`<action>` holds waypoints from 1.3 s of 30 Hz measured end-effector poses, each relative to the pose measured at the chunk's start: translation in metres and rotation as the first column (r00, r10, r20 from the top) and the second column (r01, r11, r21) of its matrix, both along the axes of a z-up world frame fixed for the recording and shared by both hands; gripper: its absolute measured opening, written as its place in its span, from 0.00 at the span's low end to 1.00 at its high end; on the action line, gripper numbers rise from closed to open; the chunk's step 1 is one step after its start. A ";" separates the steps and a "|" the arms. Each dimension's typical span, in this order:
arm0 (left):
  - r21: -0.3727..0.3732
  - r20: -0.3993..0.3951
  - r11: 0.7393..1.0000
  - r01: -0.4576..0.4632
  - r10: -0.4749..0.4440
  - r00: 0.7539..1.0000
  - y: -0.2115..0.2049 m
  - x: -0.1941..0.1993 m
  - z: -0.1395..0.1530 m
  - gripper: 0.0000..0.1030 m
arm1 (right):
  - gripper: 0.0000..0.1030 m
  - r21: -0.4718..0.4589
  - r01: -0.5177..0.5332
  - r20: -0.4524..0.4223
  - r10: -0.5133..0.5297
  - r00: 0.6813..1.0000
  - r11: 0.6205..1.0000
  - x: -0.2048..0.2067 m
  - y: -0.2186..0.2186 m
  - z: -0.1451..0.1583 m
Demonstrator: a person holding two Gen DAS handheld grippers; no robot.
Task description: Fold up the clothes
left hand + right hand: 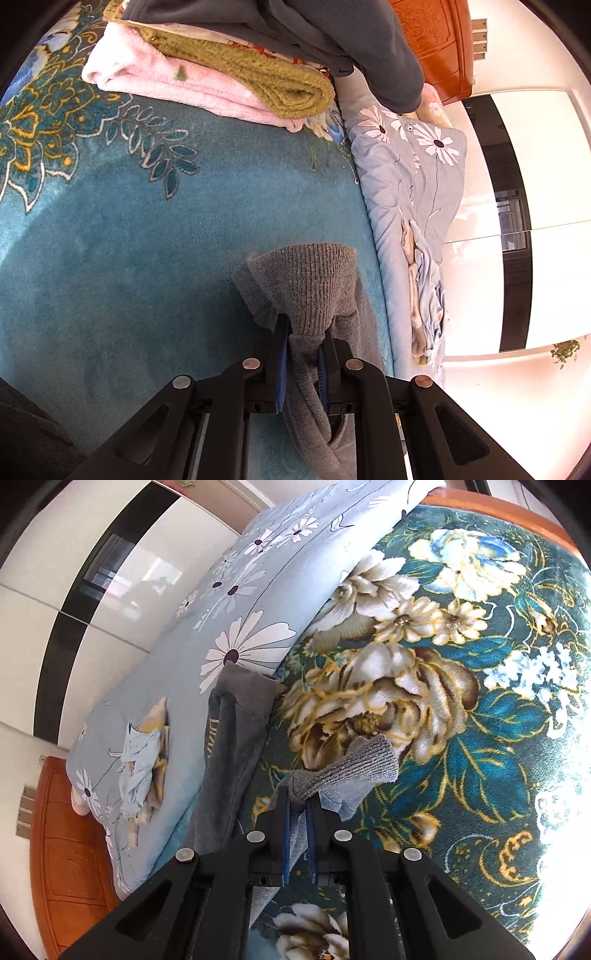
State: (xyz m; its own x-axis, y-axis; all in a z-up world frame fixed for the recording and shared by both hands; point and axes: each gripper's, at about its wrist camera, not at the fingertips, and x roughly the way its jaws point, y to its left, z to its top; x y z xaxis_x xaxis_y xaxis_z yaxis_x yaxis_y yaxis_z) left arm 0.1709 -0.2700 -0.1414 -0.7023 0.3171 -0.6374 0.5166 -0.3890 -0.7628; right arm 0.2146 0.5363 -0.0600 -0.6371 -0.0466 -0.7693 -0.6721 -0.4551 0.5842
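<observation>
a grey ribbed knit garment point(310, 280) is pinched by the left tool point(303, 332) and right tool point(298, 803) above a teal floral blanket point(461, 709).

Clothes pile point(207, 74) on floral blanket point(110, 229)

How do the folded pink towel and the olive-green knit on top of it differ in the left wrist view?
The pink towel is pale, fluffy and plush; the olive-green knit is darker with a coarse ribbed weave. The pink towel lies at the bottom, directly on the teal blanket, while the olive-green knit rests on it. The towel spreads wider; the knit shows a rounded fold. Both are folded and stacked.
</observation>
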 end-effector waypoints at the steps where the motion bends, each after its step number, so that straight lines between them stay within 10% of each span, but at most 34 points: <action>1: -0.002 -0.002 1.000 0.008 -0.008 1.000 0.001 0.001 0.002 0.14 | 0.08 -0.008 -0.003 -0.004 0.003 1.000 1.000 -0.007 0.000 -0.001; 10: 0.052 0.034 0.996 0.077 -0.078 0.996 0.007 -0.013 0.017 0.14 | 0.08 0.003 -0.081 -0.074 0.081 0.994 0.997 -0.109 0.004 0.017; 23: -0.025 0.128 0.985 0.172 -0.168 0.978 0.018 -0.154 0.050 0.16 | 0.08 -0.023 -0.043 0.030 0.044 0.999 0.999 -0.259 0.012 -0.007; 31: -0.044 0.089 0.978 0.206 -0.202 0.975 0.022 -0.165 0.053 0.62 | 0.11 0.017 -0.133 0.072 0.131 0.989 0.991 -0.281 -0.003 -0.024; 35: -0.076 0.061 0.985 0.154 -0.149 0.987 0.014 -0.140 0.060 0.65 | 0.48 0.050 -0.191 0.055 0.188 0.981 0.980 -0.271 -0.007 -0.021; 39: -0.114 0.186 0.989 0.093 -0.071 0.980 0.011 -0.110 0.023 0.68 | 0.52 0.172 -0.223 0.053 0.217 0.975 0.960 -0.240 -0.013 -0.013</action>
State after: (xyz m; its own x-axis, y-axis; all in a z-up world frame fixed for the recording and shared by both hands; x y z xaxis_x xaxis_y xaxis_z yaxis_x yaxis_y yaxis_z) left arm 0.0609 -0.2587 -0.1185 -0.5466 0.2808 -0.7889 0.6043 -0.5200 -0.6037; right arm -0.0250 0.5234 -0.0730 -0.5998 -0.0450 -0.7989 -0.5617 -0.6873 0.4605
